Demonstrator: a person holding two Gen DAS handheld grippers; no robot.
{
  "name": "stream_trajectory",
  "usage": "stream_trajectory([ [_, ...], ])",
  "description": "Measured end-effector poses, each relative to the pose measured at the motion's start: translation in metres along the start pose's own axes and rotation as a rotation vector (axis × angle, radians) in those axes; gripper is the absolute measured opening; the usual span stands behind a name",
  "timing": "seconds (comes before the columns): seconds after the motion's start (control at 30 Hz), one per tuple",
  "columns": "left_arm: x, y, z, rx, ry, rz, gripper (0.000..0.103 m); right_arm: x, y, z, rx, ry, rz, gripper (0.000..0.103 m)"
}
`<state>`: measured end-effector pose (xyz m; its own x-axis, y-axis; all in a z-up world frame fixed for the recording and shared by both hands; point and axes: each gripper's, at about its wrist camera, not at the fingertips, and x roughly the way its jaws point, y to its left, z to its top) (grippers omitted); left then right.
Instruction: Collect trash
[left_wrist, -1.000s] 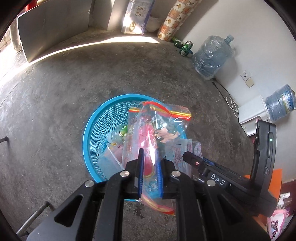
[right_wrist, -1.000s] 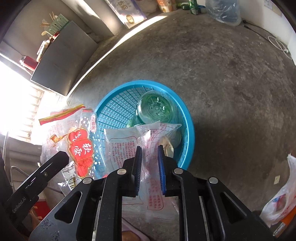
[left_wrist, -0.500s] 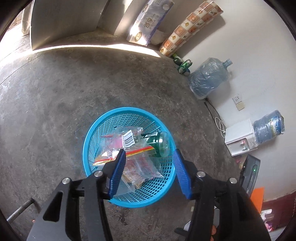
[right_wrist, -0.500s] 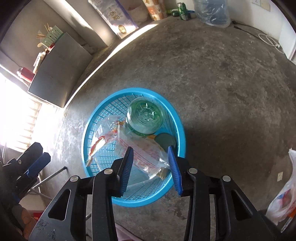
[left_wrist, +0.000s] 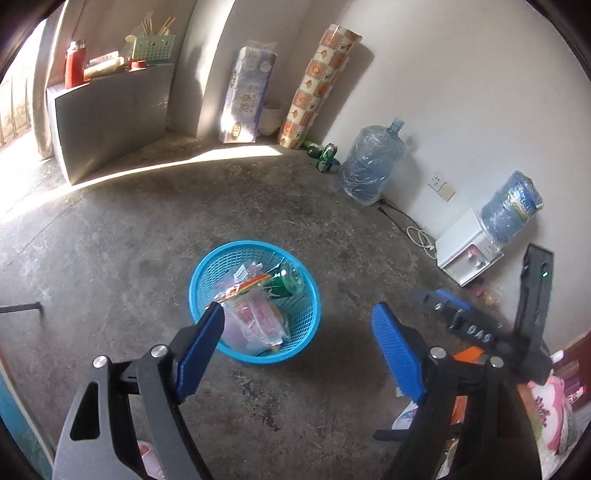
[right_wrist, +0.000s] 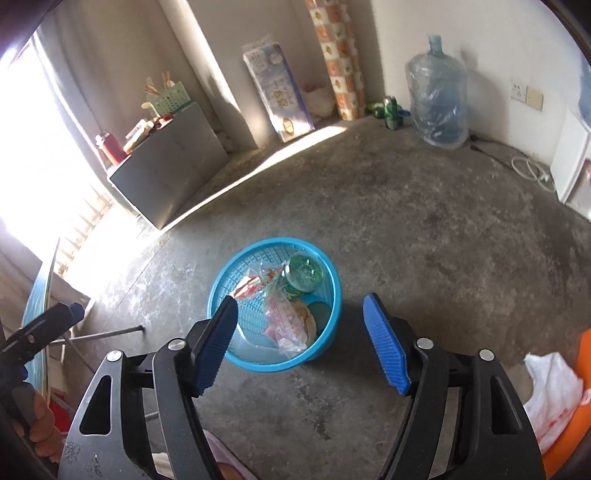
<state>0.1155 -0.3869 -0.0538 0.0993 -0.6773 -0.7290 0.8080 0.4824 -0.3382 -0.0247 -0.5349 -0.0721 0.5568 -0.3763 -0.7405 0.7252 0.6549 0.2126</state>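
A round blue mesh basket stands on the concrete floor. Inside it lie clear plastic wrappers with red print and a green bottle. My left gripper hangs well above the basket; its jaws are opening and hold nothing. My right gripper is likewise high over the basket, jaws opening, with nothing between them. The right gripper also shows at the right of the left wrist view, and the left gripper at the left edge of the right wrist view.
Two large water bottles and a white dispenser stand along the right wall. A grey cabinet, a paper-roll pack and a patterned roll stand at the back. A white bag lies at lower right.
Both grippers let go of their plastic wrappers, which now lie in the basket. Both jaws spread wide and both hands rose away from the basket.
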Motion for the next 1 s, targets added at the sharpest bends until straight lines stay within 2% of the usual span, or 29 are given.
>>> stream_trajectory([
  [0.2, -0.086, 0.007, -0.044, 0.017, -0.077, 0.157, 0.094, -0.064, 0.036, -0.009, -0.182, -0.116, 0.02, 0.09],
  [0.27, -0.114, 0.01, -0.056, 0.001, -0.114, 0.225, 0.095, -0.079, 0.049, -0.014, -0.228, -0.163, 0.012, 0.095],
  [0.4, -0.163, 0.018, -0.078, -0.06, -0.196, 0.3, 0.097, -0.102, 0.075, -0.024, -0.269, -0.225, -0.058, 0.095],
  [0.67, -0.212, 0.024, -0.111, -0.142, -0.273, 0.477, 0.097, -0.129, 0.115, -0.055, -0.249, -0.275, 0.001, 0.095],
  [0.73, -0.218, 0.027, -0.118, -0.151, -0.263, 0.521, 0.097, -0.133, 0.124, -0.063, -0.242, -0.269, -0.006, 0.095],
  [0.83, -0.218, 0.035, -0.121, -0.189, -0.21, 0.559, 0.097, -0.13, 0.145, -0.078, -0.27, -0.206, -0.083, 0.095],
  [1.0, -0.23, 0.042, -0.133, -0.184, -0.243, 0.655, 0.097, -0.128, 0.157, -0.099, -0.226, -0.154, -0.133, 0.095],
])
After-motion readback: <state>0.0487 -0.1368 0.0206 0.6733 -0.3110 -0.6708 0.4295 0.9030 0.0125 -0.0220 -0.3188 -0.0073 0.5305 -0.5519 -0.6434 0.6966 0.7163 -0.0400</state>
